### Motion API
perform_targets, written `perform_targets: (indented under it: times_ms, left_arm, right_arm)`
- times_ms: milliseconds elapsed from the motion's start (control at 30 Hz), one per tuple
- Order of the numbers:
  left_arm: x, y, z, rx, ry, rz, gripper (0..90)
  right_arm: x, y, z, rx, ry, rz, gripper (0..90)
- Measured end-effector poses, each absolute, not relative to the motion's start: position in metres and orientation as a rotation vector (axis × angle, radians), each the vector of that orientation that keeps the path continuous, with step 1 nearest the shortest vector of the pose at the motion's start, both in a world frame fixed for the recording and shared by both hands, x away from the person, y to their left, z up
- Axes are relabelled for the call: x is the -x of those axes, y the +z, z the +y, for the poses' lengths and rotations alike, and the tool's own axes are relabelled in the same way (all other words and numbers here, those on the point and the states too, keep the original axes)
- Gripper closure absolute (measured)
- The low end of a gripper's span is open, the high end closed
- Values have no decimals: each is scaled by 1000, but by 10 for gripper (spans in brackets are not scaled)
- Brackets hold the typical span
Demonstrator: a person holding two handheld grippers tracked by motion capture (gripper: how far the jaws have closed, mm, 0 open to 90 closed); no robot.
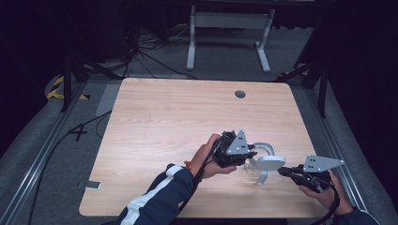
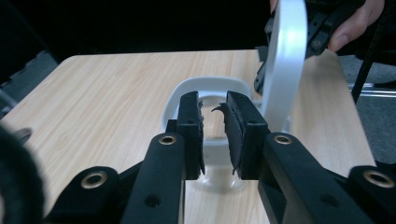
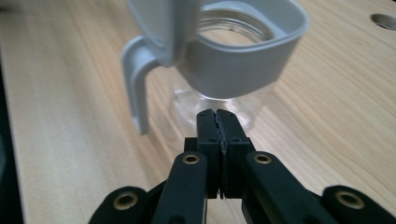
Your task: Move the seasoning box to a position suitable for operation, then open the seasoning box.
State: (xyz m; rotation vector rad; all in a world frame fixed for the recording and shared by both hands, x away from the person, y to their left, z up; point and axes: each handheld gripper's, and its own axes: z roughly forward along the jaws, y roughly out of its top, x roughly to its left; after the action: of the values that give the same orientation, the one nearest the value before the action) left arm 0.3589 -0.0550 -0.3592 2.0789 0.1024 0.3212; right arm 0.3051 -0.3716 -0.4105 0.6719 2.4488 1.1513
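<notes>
High view: at the lower right of the frame a clear pitcher [image 1: 261, 165] with a grey collar stands on the wooden table [image 1: 155, 126], its hinged lid [image 2: 285, 60] raised. The left gripper [image 1: 247, 153] reaches it from the left — jaws a little apart, seemingly straddling the near rim, though contact is unclear. The right gripper [image 3: 218, 122] sits pressed closed and empty just below the collar. Steadying the rim firmly — before the lid is moved — looks wise.

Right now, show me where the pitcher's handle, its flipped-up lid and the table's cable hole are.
pitcher's handle [image 3: 134, 79], right gripper view, on its grey outer curve.
flipped-up lid [image 2: 287, 56], left gripper view, on its white face.
cable hole [image 1: 240, 94], high view, at its centre.
</notes>
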Motion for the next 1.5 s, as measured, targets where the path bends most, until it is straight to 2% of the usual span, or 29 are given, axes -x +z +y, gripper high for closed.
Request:
perform_targets:
  times_ms: [367, 600, 833, 967, 1167, 1367, 1500]
  left_arm:
    - [-368, -366, 21, -2145, 443, 220, 665]
    - [-367, -386, 71, -2235, 520, 349, 621]
    - [-360, -403, 111, -2321, 579, 438, 526]
    - [-359, -416, 142, -2352, 597, 528, 500]
    - [-359, -433, 169, -2358, 581, 617, 437]
    - [-358, -449, 193, -2339, 508, 698, 395]
    - [-356, -463, 205, -2349, 456, 748, 325]
  right_arm:
    - [-318, -412, -383, -749, 1134, 2383, 856]
    - [-317, -411, -388, -775, 1133, 2344, 820]
    - [-317, -409, -391, -784, 1134, 2319, 776]
    - [-317, -410, -393, -800, 1126, 2308, 751]
    - [-314, -415, -397, -813, 1100, 2310, 699]
    - [-311, -425, -406, -858, 1075, 2316, 626]
    - [-311, -435, -414, -907, 1046, 2322, 566]
